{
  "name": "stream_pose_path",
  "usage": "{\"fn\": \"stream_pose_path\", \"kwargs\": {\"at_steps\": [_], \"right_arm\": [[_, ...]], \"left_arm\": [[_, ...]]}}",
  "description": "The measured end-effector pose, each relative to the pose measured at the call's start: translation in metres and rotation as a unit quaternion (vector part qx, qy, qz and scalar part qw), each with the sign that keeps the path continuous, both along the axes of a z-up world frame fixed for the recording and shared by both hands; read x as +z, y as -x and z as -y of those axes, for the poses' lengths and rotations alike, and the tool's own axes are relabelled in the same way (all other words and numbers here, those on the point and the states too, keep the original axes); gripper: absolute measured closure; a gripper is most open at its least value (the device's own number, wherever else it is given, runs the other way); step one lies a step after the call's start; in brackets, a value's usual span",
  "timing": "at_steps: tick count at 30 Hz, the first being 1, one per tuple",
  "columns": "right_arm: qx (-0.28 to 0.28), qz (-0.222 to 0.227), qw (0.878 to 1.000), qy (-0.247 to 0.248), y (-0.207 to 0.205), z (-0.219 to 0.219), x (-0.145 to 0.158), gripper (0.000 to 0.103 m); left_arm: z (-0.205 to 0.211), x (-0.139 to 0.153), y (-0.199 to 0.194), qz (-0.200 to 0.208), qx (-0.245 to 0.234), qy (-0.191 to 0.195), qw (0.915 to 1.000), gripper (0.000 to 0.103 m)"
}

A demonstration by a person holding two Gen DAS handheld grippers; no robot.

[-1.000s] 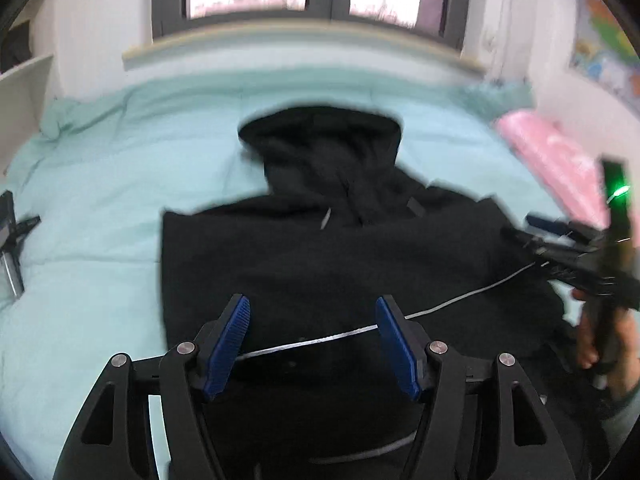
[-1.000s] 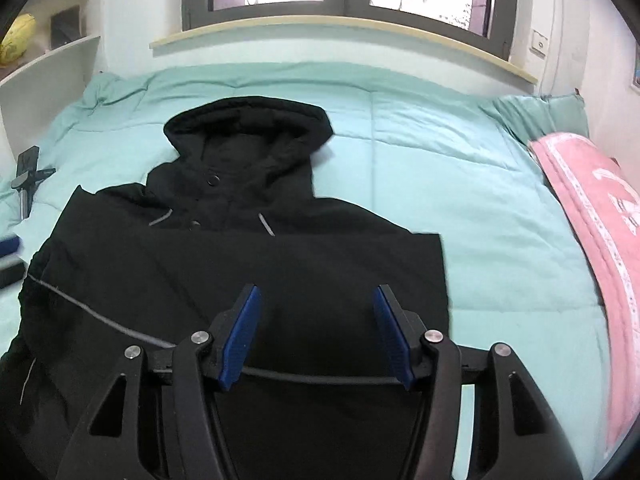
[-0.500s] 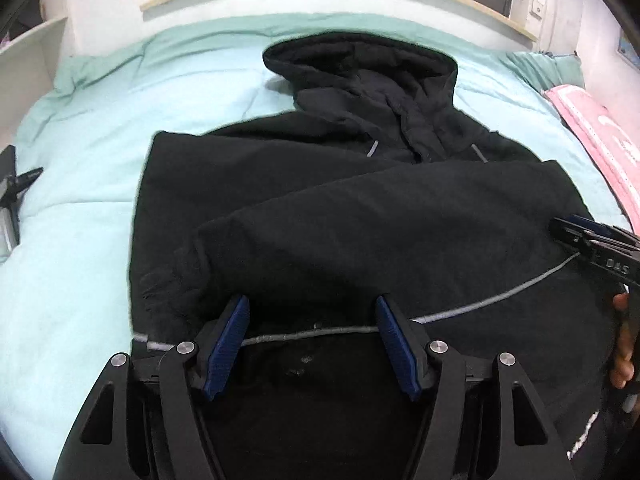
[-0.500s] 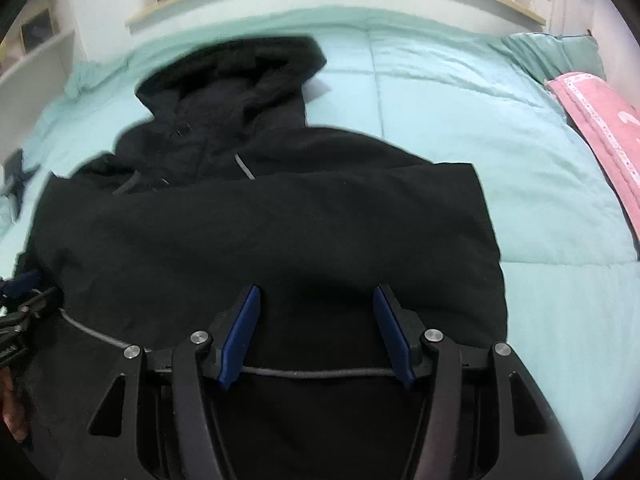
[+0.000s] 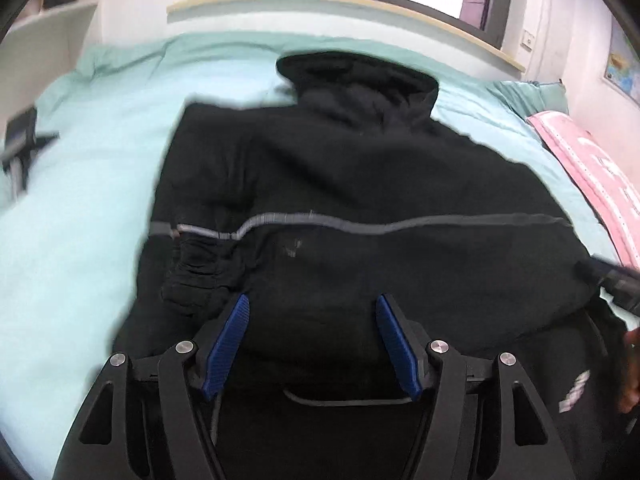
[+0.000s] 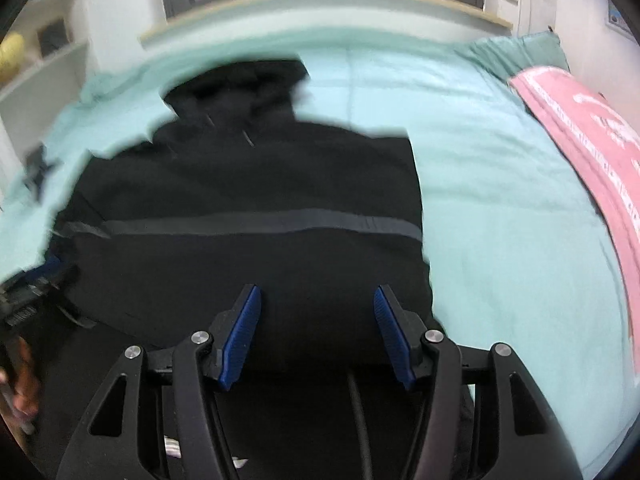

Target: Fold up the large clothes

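A black hooded jacket with a grey reflective stripe lies on the mint-green bed, hood toward the window; it also shows in the right wrist view. Its lower part is folded up over the body. My left gripper is open over the jacket's near left part, close above the fabric. My right gripper is open over the near right part. Nothing is between either pair of blue pads. The right gripper's tip shows at the right edge of the left wrist view.
The mint bedspread runs to both sides. A pink blanket lies at the right edge. A small dark stand lies on the bed at far left. The window sill and wall are behind.
The jacket's lower part has been carried up toward the hood, so the grey stripe now lies across the middle. Both grippers have moved forward and lower over the jacket.
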State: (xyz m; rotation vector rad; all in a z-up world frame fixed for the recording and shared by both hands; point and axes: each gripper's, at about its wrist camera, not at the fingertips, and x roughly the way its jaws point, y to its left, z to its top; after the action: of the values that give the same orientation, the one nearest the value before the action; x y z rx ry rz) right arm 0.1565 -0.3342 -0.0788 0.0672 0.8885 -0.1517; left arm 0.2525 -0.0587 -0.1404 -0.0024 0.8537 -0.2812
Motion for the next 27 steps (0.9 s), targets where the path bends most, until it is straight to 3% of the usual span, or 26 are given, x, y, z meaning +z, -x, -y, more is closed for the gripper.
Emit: {"fn": "stream_pose_path", "kwargs": {"at_steps": [2, 4, 6, 10, 17, 23, 27], "right_arm": [[0.020, 0.030, 0.999, -0.009, 0.012, 0.004, -0.029, 0.041], [0.009, 0.057, 0.998, -0.018, 0.020, 0.007, -0.030, 0.041], [0.002, 0.055, 0.998, -0.007, 0.020, 0.003, -0.031, 0.041], [0.000, 0.047, 0.999, 0.014, 0.019, -0.003, -0.030, 0.041], [-0.002, 0.057, 0.998, 0.026, 0.016, -0.007, -0.032, 0.040], [-0.008, 0.069, 0.996, 0.051, 0.027, -0.015, -0.029, 0.038], [-0.011, 0.056, 0.997, 0.049, 0.024, -0.015, -0.029, 0.037]], "left_arm": [[0.006, -0.004, 0.005, 0.020, 0.008, -0.012, 0.9997, 0.035], [0.013, -0.008, 0.008, 0.033, 0.012, -0.035, 0.9988, 0.035], [0.015, -0.011, 0.010, 0.046, 0.011, -0.042, 0.9980, 0.035], [0.011, -0.013, 0.008, 0.048, 0.012, -0.020, 0.9985, 0.035], [0.015, -0.011, 0.013, 0.055, 0.015, -0.034, 0.9978, 0.034], [0.025, -0.003, 0.031, 0.082, 0.025, -0.073, 0.9936, 0.033], [0.031, -0.004, 0.024, 0.068, 0.023, -0.094, 0.9930, 0.032]]}}
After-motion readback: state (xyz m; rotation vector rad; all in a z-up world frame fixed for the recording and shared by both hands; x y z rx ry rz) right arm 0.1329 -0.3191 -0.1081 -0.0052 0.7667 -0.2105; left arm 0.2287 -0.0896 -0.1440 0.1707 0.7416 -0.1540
